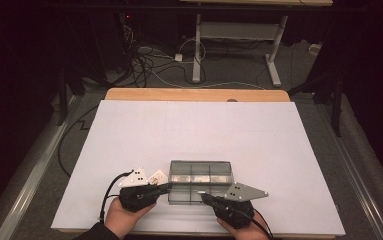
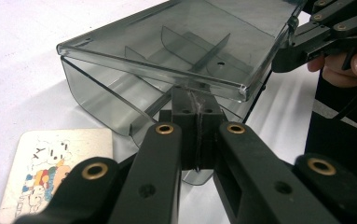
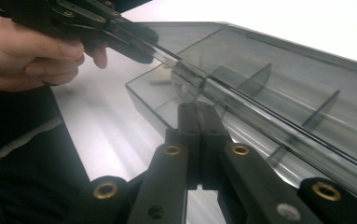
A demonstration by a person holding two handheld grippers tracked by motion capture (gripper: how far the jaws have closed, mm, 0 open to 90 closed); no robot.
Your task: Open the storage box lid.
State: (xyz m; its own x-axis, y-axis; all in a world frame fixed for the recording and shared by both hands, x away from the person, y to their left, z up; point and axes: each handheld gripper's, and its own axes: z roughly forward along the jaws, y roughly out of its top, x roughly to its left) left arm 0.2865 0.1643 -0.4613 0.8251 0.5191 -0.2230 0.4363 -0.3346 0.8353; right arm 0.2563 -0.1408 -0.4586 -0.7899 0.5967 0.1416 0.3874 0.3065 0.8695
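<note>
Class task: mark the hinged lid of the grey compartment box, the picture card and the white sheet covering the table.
lid [image 2: 176, 51], left gripper view, on its flat clear panel
picture card [image 2: 50, 172], left gripper view, on its printed face
white sheet [image 1: 194, 130], high view, on a bare middle part

From above our side of the table [image 1: 129, 125] we look forward and down, fairly far off. Each gripper view sits very close, low over the table, looking along its own jaws. All three share the grey divided box [image 1: 200, 175] [image 2: 176, 51] [image 3: 278, 93].
</note>
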